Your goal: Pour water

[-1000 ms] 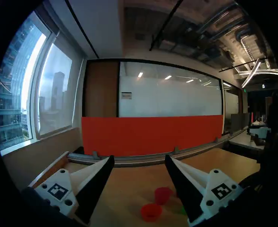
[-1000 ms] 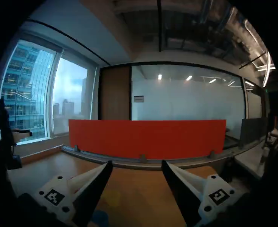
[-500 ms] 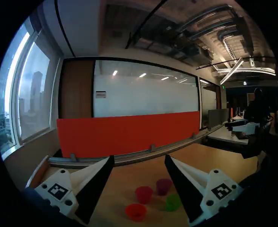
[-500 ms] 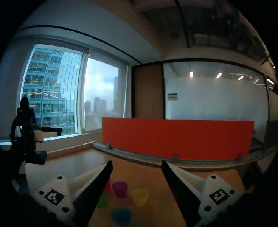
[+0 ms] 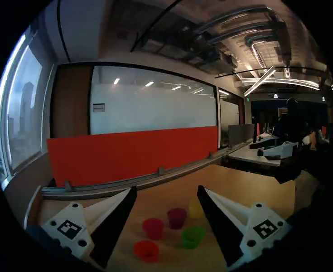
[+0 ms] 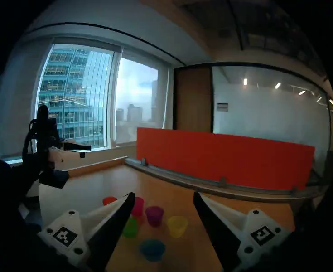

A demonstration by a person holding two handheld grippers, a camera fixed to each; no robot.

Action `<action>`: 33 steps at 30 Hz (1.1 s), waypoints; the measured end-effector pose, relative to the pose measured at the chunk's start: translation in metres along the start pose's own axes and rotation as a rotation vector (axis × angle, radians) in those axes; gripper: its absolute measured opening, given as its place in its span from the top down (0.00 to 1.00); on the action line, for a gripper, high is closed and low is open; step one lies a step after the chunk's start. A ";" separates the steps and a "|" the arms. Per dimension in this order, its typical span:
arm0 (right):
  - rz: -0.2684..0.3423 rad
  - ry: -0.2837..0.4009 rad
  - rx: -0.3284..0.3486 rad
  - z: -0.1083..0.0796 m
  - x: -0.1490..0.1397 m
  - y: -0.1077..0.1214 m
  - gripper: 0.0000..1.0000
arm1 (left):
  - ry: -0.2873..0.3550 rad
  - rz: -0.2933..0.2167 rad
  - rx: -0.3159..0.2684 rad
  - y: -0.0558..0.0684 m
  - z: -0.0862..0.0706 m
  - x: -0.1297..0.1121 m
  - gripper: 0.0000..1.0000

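Nothing poured yet, by the look of it. Left hand-held gripper (image 5: pixel 166 187) & right hand-held gripper (image 6: pixel 163 194) both hover over the worktop (image 6: pixel 89 192), jaws apart, holding nothing. Clustered ahead, mid-worktop: purple cup (image 6: pixel 154 215), yellow cup (image 6: pixel 177 225), green cup (image 6: pixel 132 227), pink cup (image 6: pixel 138 206), w/ blue cup (image 6: pixel 152 249) nearest. Can't tell if any has water. Left to do: approx. everything, i.e. grab a cup, lift, tip into another.
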State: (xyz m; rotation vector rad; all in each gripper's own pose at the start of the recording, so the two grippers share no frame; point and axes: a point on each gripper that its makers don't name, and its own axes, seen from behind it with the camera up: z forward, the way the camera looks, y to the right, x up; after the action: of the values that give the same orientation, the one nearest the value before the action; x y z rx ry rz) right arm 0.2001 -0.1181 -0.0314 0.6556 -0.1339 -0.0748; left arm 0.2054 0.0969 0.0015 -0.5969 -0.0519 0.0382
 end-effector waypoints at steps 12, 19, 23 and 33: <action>-0.024 -0.100 0.052 0.000 -0.031 -0.007 0.00 | -0.043 0.017 -0.103 0.022 0.006 -0.022 0.01; -0.028 -0.140 0.085 0.002 -0.051 -0.014 0.00 | -0.095 0.018 -0.141 0.028 0.014 -0.048 0.01; -0.030 -0.165 0.099 0.003 -0.067 -0.017 0.00 | -0.126 0.021 -0.167 0.035 0.016 -0.066 0.01; -0.015 -0.213 0.115 0.006 -0.098 -0.017 0.00 | -0.198 0.035 -0.206 0.048 0.024 -0.107 0.01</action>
State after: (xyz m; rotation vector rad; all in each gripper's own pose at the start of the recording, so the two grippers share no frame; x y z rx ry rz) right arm 0.1017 -0.1241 -0.0470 0.7624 -0.3407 -0.1521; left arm 0.0966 0.1446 -0.0091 -0.7988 -0.2392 0.1273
